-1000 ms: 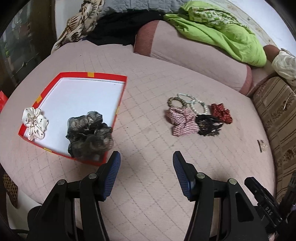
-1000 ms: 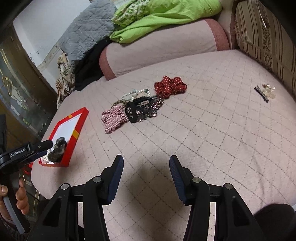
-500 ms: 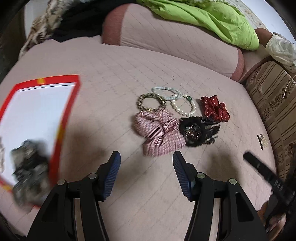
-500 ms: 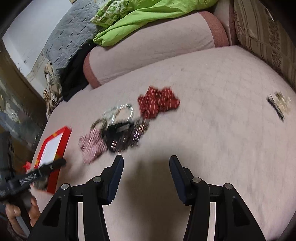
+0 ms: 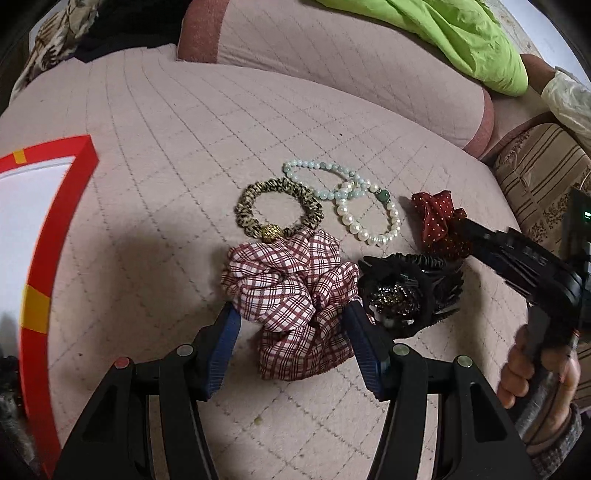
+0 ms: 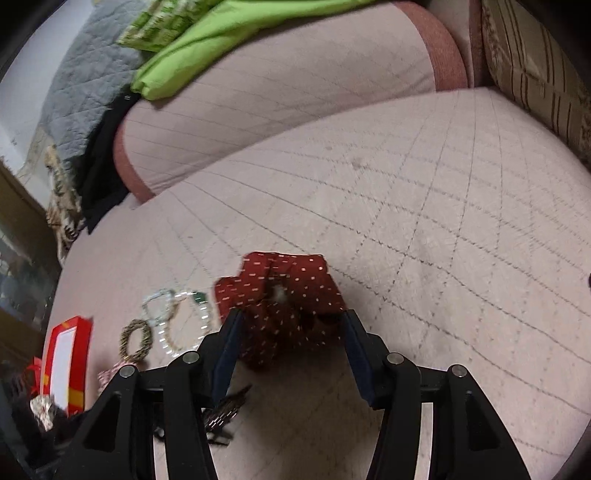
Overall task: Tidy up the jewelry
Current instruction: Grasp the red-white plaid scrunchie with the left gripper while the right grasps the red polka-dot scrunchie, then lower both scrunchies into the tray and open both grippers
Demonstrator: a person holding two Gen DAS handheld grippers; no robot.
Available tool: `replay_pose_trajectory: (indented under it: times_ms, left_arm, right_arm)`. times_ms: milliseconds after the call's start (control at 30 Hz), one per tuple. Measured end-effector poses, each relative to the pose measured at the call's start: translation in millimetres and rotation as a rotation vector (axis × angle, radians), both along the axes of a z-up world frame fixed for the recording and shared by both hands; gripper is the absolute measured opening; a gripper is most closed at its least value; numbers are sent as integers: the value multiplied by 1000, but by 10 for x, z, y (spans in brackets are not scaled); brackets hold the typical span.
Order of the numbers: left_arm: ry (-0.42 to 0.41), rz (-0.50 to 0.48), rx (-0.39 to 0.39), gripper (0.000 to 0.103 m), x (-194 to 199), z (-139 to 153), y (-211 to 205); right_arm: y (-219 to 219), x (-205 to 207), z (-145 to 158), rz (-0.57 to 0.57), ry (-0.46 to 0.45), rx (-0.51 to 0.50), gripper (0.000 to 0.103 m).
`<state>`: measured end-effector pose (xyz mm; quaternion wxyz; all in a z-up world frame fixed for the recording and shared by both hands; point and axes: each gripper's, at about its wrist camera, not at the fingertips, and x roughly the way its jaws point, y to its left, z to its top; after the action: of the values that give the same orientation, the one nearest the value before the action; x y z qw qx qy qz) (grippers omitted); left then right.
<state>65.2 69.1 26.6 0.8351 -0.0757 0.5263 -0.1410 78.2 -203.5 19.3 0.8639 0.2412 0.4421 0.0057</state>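
Note:
My left gripper (image 5: pixel 291 328) is open, its jaws on either side of a red plaid scrunchie (image 5: pixel 291 291) on the pink quilted bed. Beyond lie a leopard-print hair tie (image 5: pixel 277 214), a pale bead bracelet (image 5: pixel 317 177), a pearl bracelet (image 5: pixel 369 221), a black hair clip (image 5: pixel 406 291) and a red dotted scrunchie (image 5: pixel 439 221). My right gripper (image 6: pixel 291 332) is open around the red dotted scrunchie (image 6: pixel 280 295); it shows in the left wrist view (image 5: pixel 517 258) over that scrunchie. The red box (image 5: pixel 48 236) with white inside is at the left.
A pink bolster (image 5: pixel 332 55) and green cloth (image 5: pixel 443 33) lie behind the items. A striped cushion (image 5: pixel 535 177) is at the right. The red box (image 6: pixel 66 358), bracelets (image 6: pixel 173 317) and hair tie (image 6: pixel 135 339) sit left of my right gripper.
Both grippers moved forward and down to the pile. The left now straddles the plaid scrunchie and the right straddles the red dotted one. The box slid to the left edge of view.

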Motion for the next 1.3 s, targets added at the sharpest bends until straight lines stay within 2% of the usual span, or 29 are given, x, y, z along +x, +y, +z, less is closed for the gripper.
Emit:
replay_pose_trajectory:
  times_ms: [33,67,100,133,200,333,533,633,800,1033,1300]
  left_arm:
    - [-4,-1,5,57,0,-3,-4]
    - [-14,-5,12,45,-10,-1,-23]
    - [-18,-17,15,34,-16,-3,-47]
    - [-3,-34,19,15,-17,-19,-78]
    - [-12,-38,22,12,-31,-9,-119]
    - [-41,-42,29,10,-133,118,-115]
    - [-136,-45,31,10,-452,573,49]
    - [-166,-21,28,10,-584,771,255]
    - [-194,90,56,10,-672,968,854]
    - [-153,274,165,10,-461,944,1990]
    - [-90,353,254,10,158,680,2786]
  right_arm:
    - [-6,28,-46,-4,11,7,57]
    - [-13,44,-69,-5,13,12,42]
    - [-3,51,-84,-4,16,11,19]
    - [7,55,-96,4,22,12,15]
    - [-2,36,-79,3,17,15,12]
    - [-47,-109,92,-14,-20,24,10]
    - [-39,-401,550,-7,-106,22,10]
    - [64,-512,802,19,-146,23,10]
    - [398,-691,1121,110,-190,21,10]
    - [1475,-584,1210,314,-162,51,10]
    - [2832,-56,1031,492,-90,95,10]
